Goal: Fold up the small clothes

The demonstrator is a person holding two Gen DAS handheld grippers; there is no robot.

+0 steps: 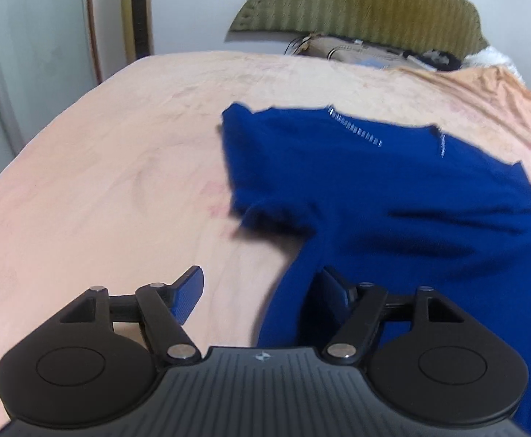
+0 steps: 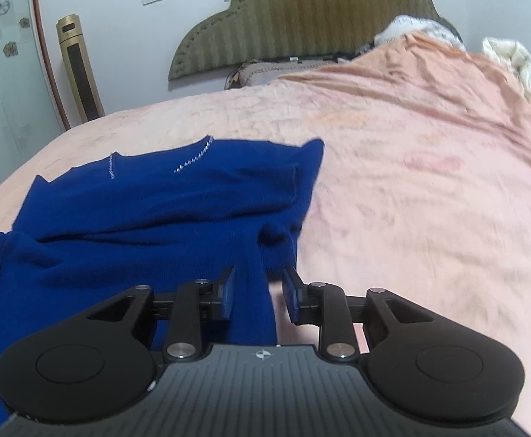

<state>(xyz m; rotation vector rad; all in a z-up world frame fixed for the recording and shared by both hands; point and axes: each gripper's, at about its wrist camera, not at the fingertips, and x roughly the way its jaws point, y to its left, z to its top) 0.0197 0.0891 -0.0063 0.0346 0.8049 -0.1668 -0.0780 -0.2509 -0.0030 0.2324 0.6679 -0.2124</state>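
Note:
A small royal-blue knit top [image 1: 393, 189] with a sparkly neckline lies spread on a peach bedspread [image 1: 119, 164]. It also shows in the right wrist view [image 2: 148, 211]. My left gripper [image 1: 261, 295] is open at the top's near left edge, with its right finger on the fabric and its left finger over bare bedspread. My right gripper [image 2: 258, 293] is open and straddles the top's near right edge, with blue fabric between its fingers.
A padded olive headboard [image 2: 301, 18] and pillows [image 2: 261, 71] stand at the far end of the bed. A gold tower fan [image 2: 79, 69] stands by the wall on the left. A rumpled blanket [image 2: 429, 73] lies at the far right.

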